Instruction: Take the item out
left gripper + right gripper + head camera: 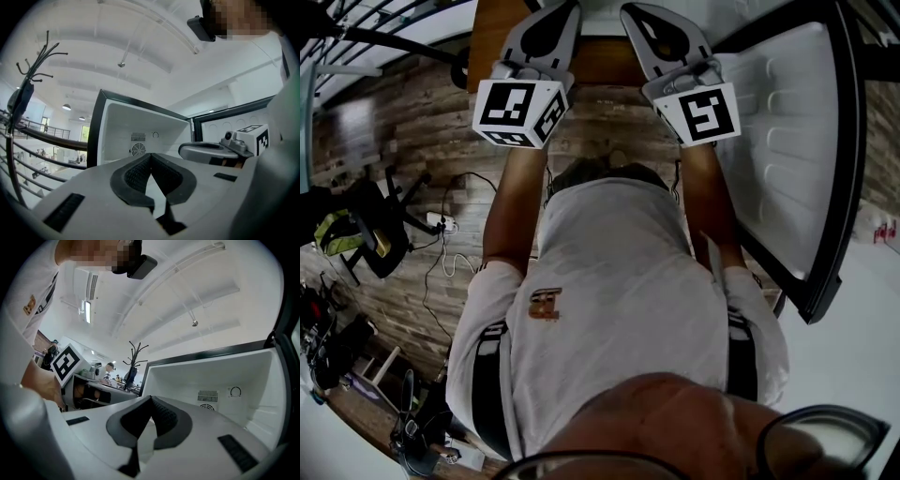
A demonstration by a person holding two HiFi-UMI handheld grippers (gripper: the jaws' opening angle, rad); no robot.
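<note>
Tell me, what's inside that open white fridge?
Bare white walls, a vent grille and a small ring on the fridge's back wall. No item shows. The lower part is covered by the right gripper, so something could sit there.

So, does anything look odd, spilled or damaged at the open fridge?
Nothing looks spilled or broken. The fridge compartment stands open, with its door swung wide, yet no item shows in the part that is visible. The left gripper and the right gripper are both shut on nothing.
</note>
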